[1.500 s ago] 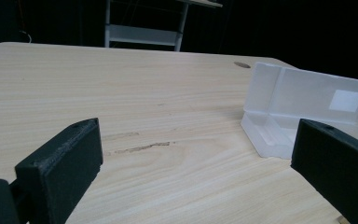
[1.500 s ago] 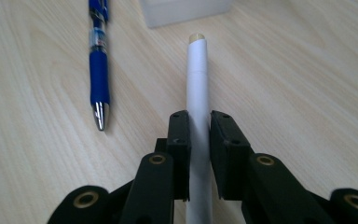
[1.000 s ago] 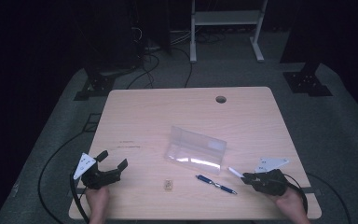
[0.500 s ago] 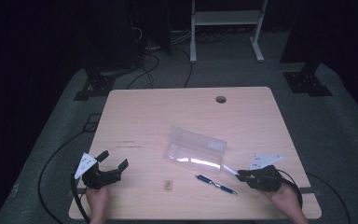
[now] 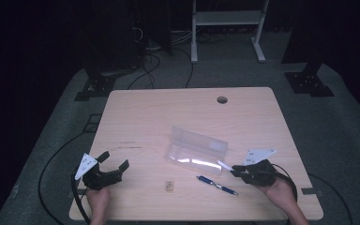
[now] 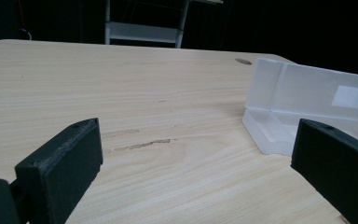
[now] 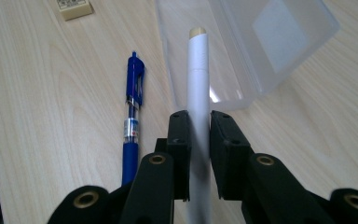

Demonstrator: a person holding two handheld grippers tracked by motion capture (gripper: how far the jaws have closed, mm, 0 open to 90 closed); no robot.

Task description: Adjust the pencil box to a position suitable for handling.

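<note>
While spread widest of all, pale wooden table (image 5: 168, 117) with a round hole (image 5: 222, 100) near its far edge, carrying everything else. Next in size, clear plastic case (image 5: 197, 151) lying open toward the right-middle of the top, lid standing upright behind its shallow tray, a white label on the lid (plain in the left gripper view (image 6: 307, 100)).

Left gripper (image 5: 108, 169) at the near left corner, resting low over bare wood, jaws spread wide with nothing between them, well apart from the case.

Right gripper (image 5: 236, 171) near the right front edge, jaws clenched on a slim white pen (image 7: 198, 84) with a tan tip. Held about mid-barrel, pointing away from the hand, its tip reaching over the near rim of the case tray; whether touching the plastic, cannot tell.

Blue ballpoint pen (image 7: 133, 116) with a clear grip section lying flat on the wood just beside the white one, roughly parallel, apart from the jaws.

Smallest, a beige rectangular eraser (image 5: 169, 186) on the table, near the front, between the two grippers.
</note>
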